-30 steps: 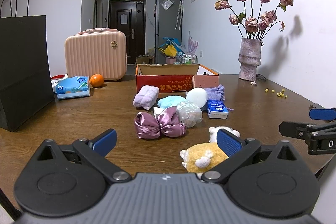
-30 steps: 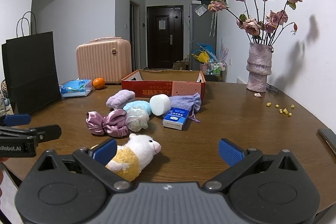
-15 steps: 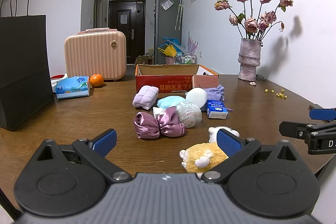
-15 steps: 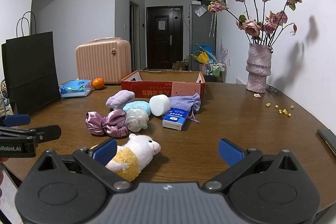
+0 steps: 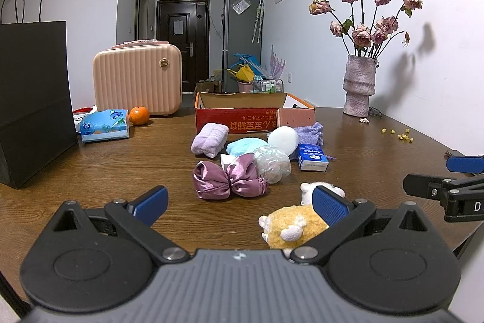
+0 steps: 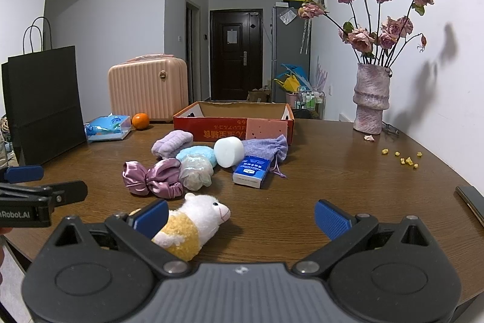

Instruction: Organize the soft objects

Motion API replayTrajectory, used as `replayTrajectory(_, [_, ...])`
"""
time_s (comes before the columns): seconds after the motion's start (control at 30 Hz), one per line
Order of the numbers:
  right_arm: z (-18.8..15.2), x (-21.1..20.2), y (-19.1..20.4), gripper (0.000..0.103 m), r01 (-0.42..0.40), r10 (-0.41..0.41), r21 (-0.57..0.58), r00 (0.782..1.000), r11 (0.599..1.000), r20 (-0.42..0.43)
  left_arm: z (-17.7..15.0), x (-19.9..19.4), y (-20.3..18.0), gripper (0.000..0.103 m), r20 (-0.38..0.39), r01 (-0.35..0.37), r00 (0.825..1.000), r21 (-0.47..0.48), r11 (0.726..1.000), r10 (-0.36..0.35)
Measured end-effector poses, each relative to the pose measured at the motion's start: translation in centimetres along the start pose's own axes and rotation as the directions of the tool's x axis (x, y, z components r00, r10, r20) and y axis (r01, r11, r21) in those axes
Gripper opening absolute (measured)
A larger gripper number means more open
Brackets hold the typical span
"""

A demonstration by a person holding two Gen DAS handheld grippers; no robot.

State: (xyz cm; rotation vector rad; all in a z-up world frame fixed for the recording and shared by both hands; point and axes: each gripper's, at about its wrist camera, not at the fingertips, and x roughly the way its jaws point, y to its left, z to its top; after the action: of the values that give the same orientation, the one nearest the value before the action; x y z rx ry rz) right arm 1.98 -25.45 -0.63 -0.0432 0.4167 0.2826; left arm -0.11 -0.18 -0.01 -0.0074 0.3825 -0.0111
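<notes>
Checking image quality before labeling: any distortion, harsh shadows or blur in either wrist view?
Left wrist view: strong fisheye bend, dark vignette corners; the flowers cast a hard shadow on the wall; the plush sheep is partly hidden by a fingertip. Right wrist view: same curvature, table edge bows; the sheep looks sharp, no obvious motion blur.

On the brown wooden table (image 6: 332, 171), the yellow-and-white plush sheep (image 6: 193, 221) lies nearest; behind it the shiny purple satin bow (image 6: 151, 177), then the open red cardboard box (image 6: 233, 123).
</notes>
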Motion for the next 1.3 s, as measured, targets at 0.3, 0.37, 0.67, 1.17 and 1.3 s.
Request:
replayTrajectory(0.3, [0.1, -0.2, -0.2, 0.103, 0.001, -0.001, 0.002, 1.000, 1.000, 0.001, 0.0, 0.0, 0.0, 0.103, 0.000, 0.000, 1.000, -0.001, 1.000, 0.000])
replayTrajectory(0.37, [0.1, -0.2, -0.2, 0.103, 0.001, -0.001, 0.002, 1.000, 1.000, 0.001, 0.0, 0.0, 0.0, 0.103, 0.000, 0.000, 1.000, -0.001, 1.000, 0.000])
replayTrajectory(0.67, [0.1, -0.2, -0.3, 0.103, 0.003, -0.003, 0.002, 1.000, 1.000, 0.000, 0.0, 0.0, 0.0, 0.103, -0.001, 0.000, 1.000, -0.002, 1.000, 0.000])
replayTrajectory(1.17, [-0.2, 0.7, -0.8, 0.103, 0.030, -0.030, 0.010, 0.999, 0.999, -0.012, -0.7, 1.2, -0.6, 0.103, -0.042, 0.032, 0.999, 0.000, 1.000, -0.032])
replayTrajectory(1.3, [-0.3, 1.1, -1.3, 0.103, 0.040, -0.040, 0.018, 0.999, 0.999, -0.018, -0.6, 1.7, -0.9, 0.103, -0.059, 0.041, 0.997, 0.004, 0.999, -0.041])
